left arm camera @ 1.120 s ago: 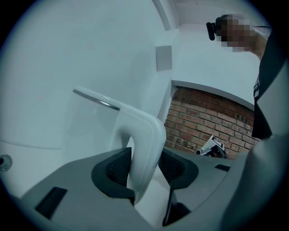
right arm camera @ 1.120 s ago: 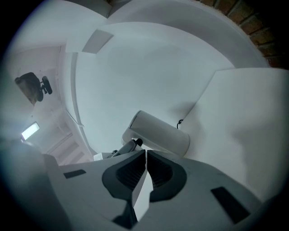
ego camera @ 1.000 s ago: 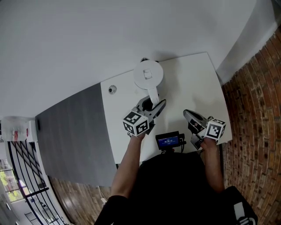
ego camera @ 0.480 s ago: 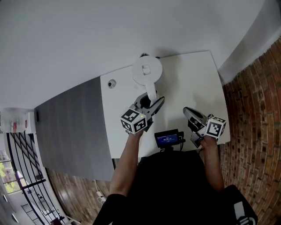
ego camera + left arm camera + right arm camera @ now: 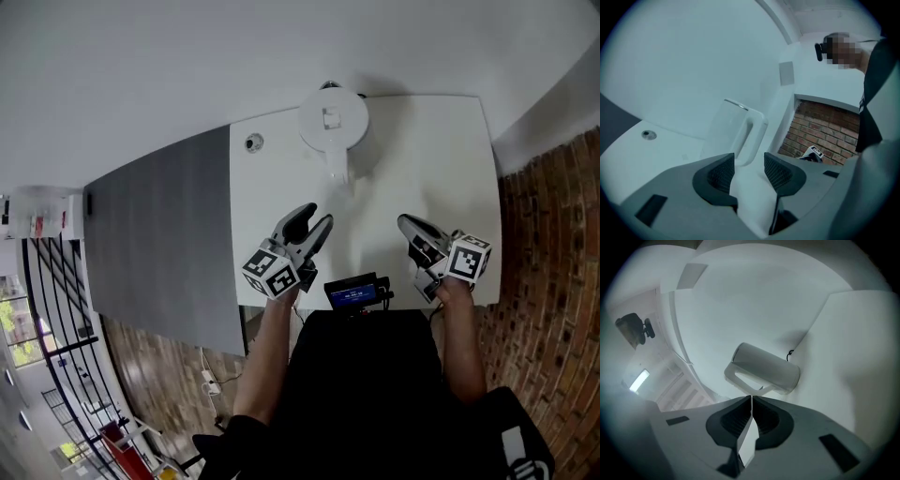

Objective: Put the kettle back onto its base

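White table (image 5: 422, 169), kettle (image 5: 333, 122) upright; L gripper (image 5: 314, 221) jaws apart, R gripper (image 5: 406, 224) closed, empty

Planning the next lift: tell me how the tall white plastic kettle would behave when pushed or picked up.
The tall white plastic kettle looks rigid, so it probably won't flex. Being tall on a narrow foot, it could tip if pushed high. Its loop handle sits to one side, so it may swing when lifted.

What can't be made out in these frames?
- The base: in the head view the kettle covers it; in the left gripper view the left tongs hide the kettle's foot.
- The screen: head view, text too small.
- The round thing on the table: too small to identify.
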`<act>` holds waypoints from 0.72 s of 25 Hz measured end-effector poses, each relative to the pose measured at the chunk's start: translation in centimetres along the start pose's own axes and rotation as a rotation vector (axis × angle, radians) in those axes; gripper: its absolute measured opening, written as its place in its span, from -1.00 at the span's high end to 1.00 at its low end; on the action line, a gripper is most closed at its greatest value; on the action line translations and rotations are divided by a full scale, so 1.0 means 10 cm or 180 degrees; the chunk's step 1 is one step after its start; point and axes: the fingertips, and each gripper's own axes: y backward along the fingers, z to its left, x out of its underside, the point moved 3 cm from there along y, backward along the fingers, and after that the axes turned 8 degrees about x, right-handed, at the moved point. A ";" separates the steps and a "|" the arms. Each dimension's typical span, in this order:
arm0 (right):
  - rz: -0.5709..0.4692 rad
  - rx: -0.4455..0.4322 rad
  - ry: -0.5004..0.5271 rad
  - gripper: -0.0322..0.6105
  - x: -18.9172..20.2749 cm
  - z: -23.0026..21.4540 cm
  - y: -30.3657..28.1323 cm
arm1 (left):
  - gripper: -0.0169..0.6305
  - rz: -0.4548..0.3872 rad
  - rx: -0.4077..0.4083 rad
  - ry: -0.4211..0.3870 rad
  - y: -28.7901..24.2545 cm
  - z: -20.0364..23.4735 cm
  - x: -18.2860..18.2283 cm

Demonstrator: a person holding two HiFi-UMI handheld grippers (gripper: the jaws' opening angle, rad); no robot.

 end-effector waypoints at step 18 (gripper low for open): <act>-0.0419 0.0521 0.0002 0.84 0.85 0.57 0.21 | 0.67 -0.0778 0.0781 0.1122 1.26 -0.41 0.31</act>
